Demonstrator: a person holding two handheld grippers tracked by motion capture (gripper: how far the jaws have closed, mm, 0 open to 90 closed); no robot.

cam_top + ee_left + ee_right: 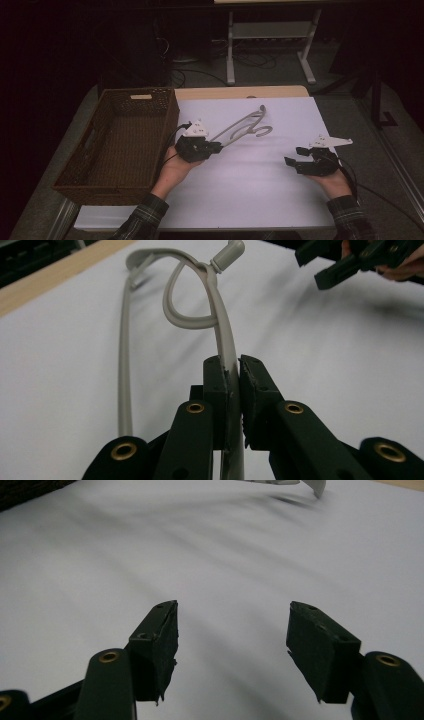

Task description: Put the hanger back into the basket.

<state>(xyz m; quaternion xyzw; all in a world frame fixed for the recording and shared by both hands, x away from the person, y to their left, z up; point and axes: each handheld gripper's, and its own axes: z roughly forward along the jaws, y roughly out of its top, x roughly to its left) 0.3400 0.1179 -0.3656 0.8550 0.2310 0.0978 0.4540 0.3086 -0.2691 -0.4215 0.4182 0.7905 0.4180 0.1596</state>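
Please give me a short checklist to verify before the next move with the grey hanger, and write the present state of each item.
1. Left gripper is shut on the grey hanger: ok, both jaws press one arm of it.
2. The grip is near the end of that arm, so the hanger may swing when lifted: not ok.
3. Right gripper is open and holds nothing: ok.
4. Right gripper stands apart from the hanger: ok.
5. Wicker basket beside the left hand has room inside: ok, its visible floor looks bare.
6. Hanger hook free of the white sheet: cannot tell.
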